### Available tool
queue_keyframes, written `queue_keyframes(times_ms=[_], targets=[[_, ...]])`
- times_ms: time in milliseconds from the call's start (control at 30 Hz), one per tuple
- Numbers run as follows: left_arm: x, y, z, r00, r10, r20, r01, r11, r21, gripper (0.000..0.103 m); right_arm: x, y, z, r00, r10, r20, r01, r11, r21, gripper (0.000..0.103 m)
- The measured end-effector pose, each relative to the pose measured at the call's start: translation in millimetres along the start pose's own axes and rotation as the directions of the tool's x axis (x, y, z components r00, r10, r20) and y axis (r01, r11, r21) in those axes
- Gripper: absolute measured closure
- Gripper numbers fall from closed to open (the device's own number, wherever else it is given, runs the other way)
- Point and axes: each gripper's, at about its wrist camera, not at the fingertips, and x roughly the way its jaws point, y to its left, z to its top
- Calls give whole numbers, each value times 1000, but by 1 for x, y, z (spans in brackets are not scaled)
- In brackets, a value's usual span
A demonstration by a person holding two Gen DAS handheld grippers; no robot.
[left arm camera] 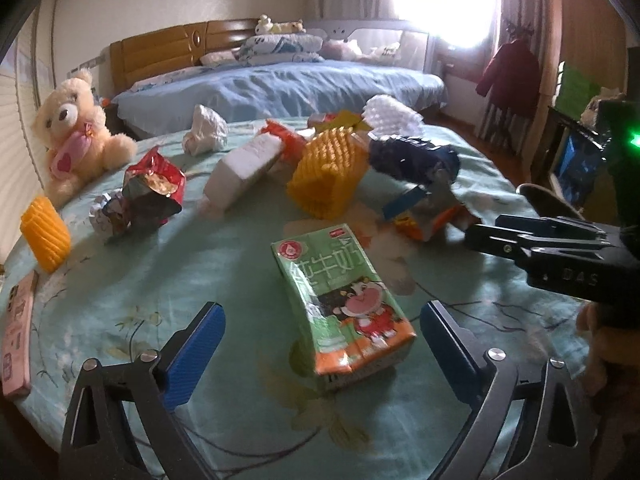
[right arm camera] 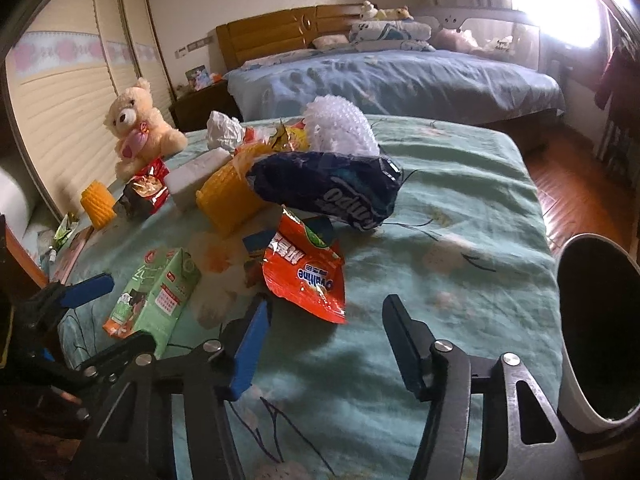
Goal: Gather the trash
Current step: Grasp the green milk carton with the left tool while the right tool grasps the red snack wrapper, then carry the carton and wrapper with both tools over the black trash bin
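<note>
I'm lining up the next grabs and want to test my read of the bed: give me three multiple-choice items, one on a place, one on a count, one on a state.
1. Where is the milk carton?
A. In the bin
B. Lying on the green bedspread between the left gripper fingers
C. On the floor

2. How many yellow foam sleeves show in the left wrist view?
A. Two
B. Four
C. None

3. What does the right gripper hold?
A. The red wrapper
B. The teddy bear
C. Nothing

Answers: 1 B, the carton lies flat between the spread blue pads. 2 A, one mid-bed, one near the edge. 3 C, its jaws are apart over bare cloth, short of the wrapper.
</note>
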Motion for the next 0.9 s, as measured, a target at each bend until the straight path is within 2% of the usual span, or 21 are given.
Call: queue_keyframes(times_ms=[133,200,233,300,433,700,900], targets=[[10,5,5,1000,10,-9,-10,1000,-13,17,6,4,6,1000,-6,-11,5,1000,-19,61],[14,7,5,1000,11,-21,-11,1000,-16,29,12,8,9,1000,-9,-19,8,1000,-27,67],[16,9,5,1000,7,-27,-8,1000,-18,33,15,9,10,1000,-5,-26,4,1000,-28,74],[21,10,4,999,-3,-43,3,1000,-16,56,20,11,10,999,6,-47,-7,1000,-22,88],[21,13,4,999,-10,-38,9,1000,-5,57,14,9,6,999,31,-34,-30,999,25,102],[11,-4,7,998,-68,-16,69,996,53,57,-18,-12,-14,1000,24,18,-27,990,136,102],[13,-28,12,992,-123,-29,125,987,103,57,-48,-42,-27,998,-30,57,18,978,208,102]])
